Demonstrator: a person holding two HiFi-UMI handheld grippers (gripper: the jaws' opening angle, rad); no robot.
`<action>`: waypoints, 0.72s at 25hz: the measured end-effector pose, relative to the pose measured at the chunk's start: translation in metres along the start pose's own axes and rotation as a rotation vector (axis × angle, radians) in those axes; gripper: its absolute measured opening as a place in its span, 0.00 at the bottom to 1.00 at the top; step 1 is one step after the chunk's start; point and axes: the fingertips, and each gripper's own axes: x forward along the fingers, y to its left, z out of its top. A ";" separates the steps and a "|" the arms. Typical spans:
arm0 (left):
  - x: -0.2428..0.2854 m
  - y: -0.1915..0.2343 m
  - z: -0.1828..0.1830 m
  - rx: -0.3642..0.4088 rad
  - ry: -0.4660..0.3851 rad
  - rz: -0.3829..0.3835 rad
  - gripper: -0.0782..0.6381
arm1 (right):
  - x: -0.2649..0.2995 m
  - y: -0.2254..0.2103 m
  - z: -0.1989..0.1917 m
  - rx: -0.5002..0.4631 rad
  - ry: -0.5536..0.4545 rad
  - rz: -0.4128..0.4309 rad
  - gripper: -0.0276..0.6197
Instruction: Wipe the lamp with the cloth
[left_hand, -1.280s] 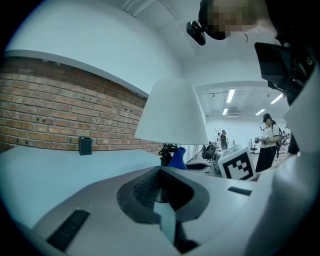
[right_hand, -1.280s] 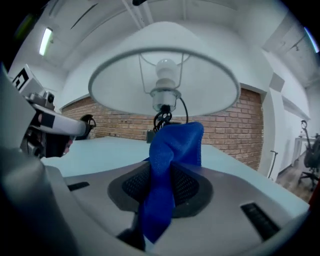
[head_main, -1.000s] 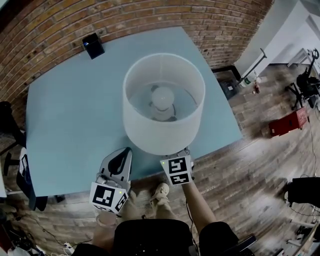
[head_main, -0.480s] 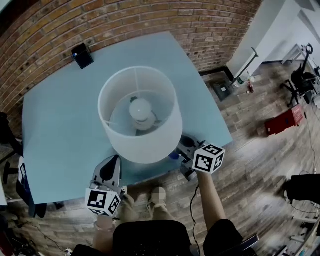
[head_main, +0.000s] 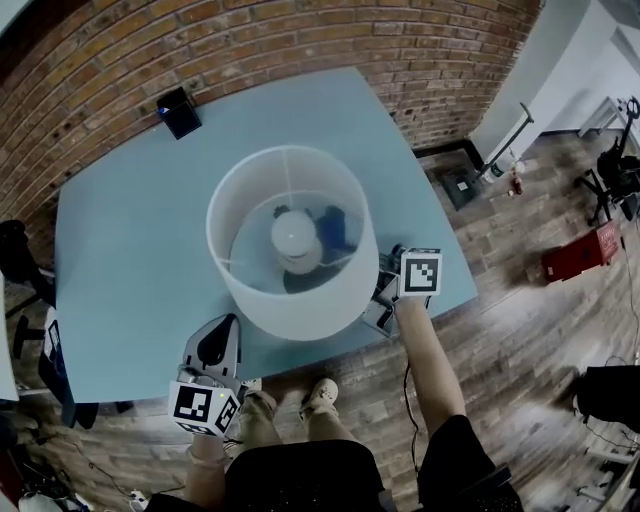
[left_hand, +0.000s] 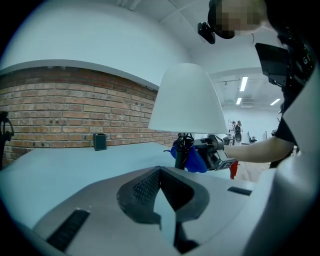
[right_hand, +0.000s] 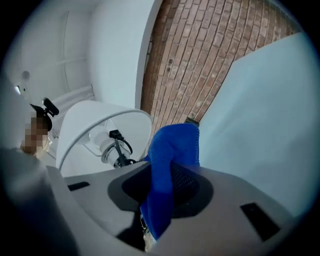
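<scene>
A lamp with a white drum shade (head_main: 290, 240) stands mid-table, its bulb (head_main: 296, 235) showing from above. My right gripper (head_main: 385, 290) reaches in under the shade's right rim, shut on a blue cloth (right_hand: 170, 160). The cloth (head_main: 333, 228) shows through the shade beside the bulb. In the left gripper view the cloth (left_hand: 192, 159) sits against the lamp's dark stem (left_hand: 180, 152). My left gripper (head_main: 222, 328) rests at the table's near edge, left of the lamp, shut and holding nothing. From the right gripper view the shade's (right_hand: 100, 125) underside and socket are visible.
The light blue table (head_main: 130, 250) sits against a brick wall (head_main: 300, 40). A small black box (head_main: 178, 112) stands at its far left corner. A wooden floor lies around it, with a red case (head_main: 578, 250) at the right.
My right gripper has swung from the lamp's front round to its right side and carried the cloth in under the shade. The left gripper has barely moved.
</scene>
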 end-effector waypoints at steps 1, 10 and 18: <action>-0.001 0.004 0.000 -0.003 0.001 0.010 0.12 | 0.000 -0.005 -0.002 0.021 0.004 0.000 0.19; 0.004 0.018 -0.004 -0.027 0.009 0.035 0.12 | 0.006 -0.069 -0.037 -0.059 0.288 -0.269 0.19; 0.009 0.015 -0.005 -0.033 -0.010 0.009 0.12 | -0.003 -0.092 -0.034 -0.087 0.360 -0.497 0.19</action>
